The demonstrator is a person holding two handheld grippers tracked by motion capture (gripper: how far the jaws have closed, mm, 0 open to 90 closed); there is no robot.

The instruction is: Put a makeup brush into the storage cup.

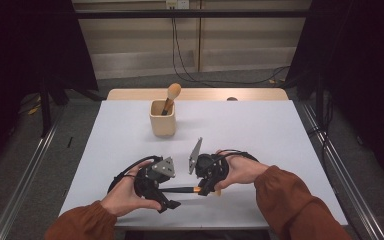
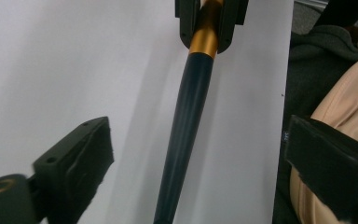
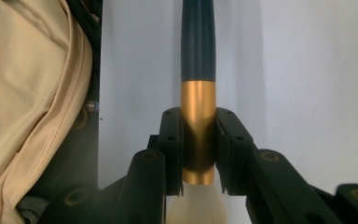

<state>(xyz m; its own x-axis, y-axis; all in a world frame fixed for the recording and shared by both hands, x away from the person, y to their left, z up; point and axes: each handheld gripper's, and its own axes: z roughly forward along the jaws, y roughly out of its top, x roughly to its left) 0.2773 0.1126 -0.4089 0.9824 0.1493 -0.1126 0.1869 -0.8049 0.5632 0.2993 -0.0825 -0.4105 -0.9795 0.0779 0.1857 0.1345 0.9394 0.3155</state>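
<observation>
A makeup brush [image 1: 181,189] with a dark blue handle and a gold ferrule lies level just above the white table [image 1: 260,135] near its front edge. My right gripper [image 1: 200,191] is shut on the gold ferrule [image 3: 198,107], and pale bristles [image 3: 198,207] show behind its jaws. My left gripper [image 1: 169,193] is open. Its two pads stand wide on either side of the dark handle [image 2: 189,121] without touching it. In the left gripper view the right gripper [image 2: 209,23] shows at the top, clamped on the ferrule.
A small wooden cup [image 1: 162,120] stands at the middle back of the table with another round-headed brush [image 1: 171,94] leaning in it. The person's beige garment [image 3: 28,93] lies just past the table's near edge.
</observation>
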